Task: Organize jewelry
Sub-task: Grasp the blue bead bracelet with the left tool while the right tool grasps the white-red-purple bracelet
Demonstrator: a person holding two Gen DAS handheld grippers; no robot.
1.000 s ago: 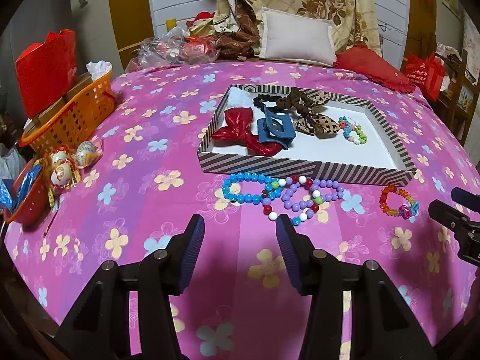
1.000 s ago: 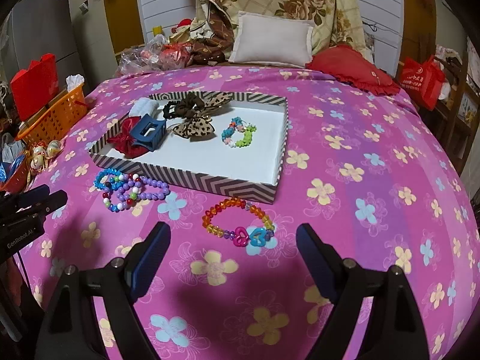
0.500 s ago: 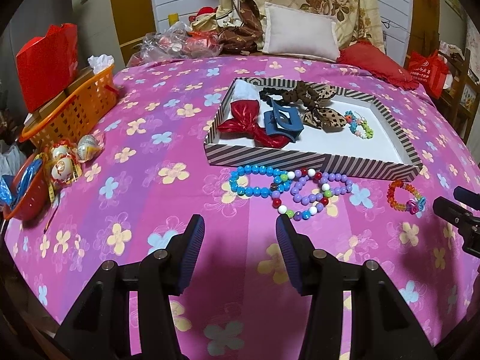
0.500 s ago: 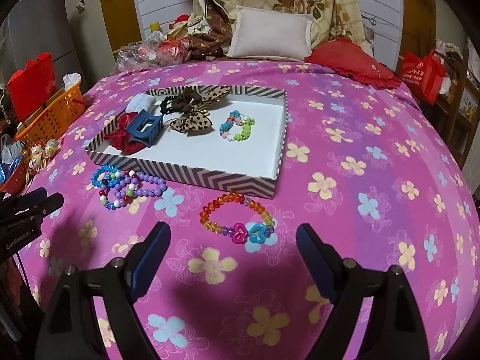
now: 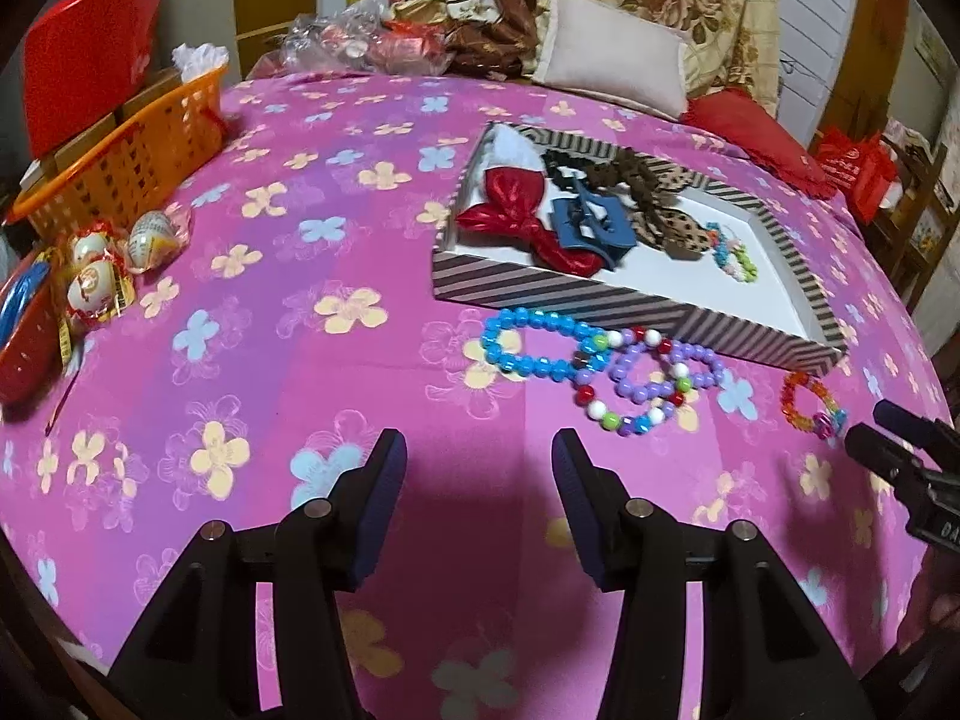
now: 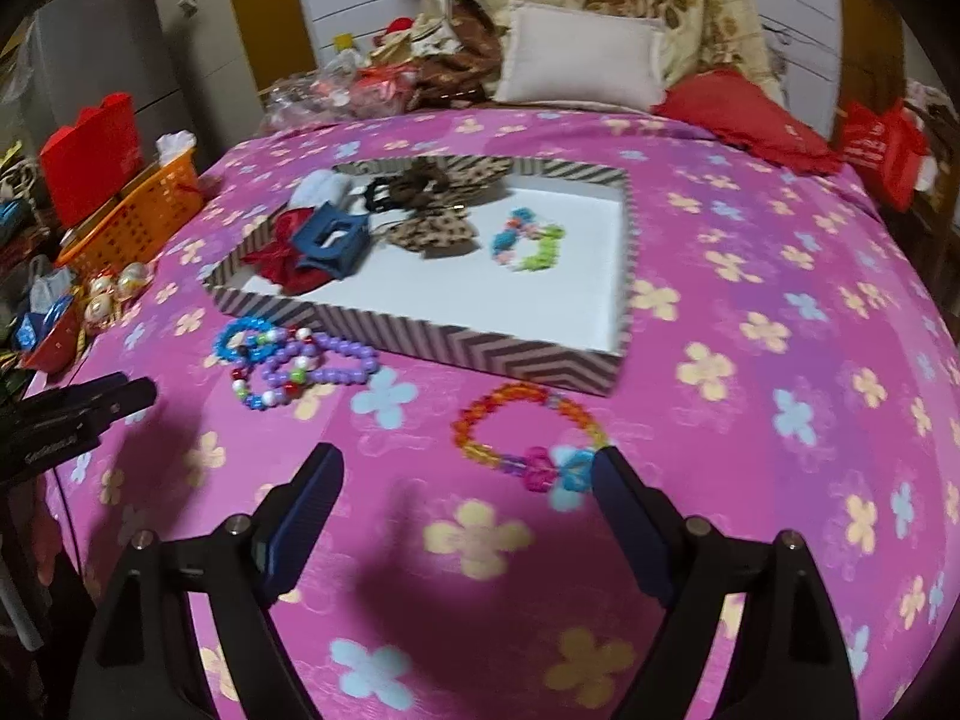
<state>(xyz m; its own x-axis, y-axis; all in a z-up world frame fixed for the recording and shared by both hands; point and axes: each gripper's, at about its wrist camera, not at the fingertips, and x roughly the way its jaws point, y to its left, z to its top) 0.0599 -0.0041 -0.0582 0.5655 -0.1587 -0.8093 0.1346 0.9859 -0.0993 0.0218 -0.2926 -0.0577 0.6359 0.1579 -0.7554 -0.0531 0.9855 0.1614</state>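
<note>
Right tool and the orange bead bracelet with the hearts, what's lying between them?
Nothing: in the right wrist view only bare flowered bedspread separates the closing, empty right tool from the orange bead bracelet.

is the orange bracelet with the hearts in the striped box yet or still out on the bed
Out. The orange bracelet lies on the pink bedspread in front of the striped box, near the right gripper, ungripped.

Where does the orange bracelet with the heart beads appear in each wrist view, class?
Left wrist view: orange bracelet lies far right on the bedspread, past the striped tray's near corner.
Right wrist view: bracelet lies centre, before the tray's front wall.
Shared landmark: the striped tray.
</note>
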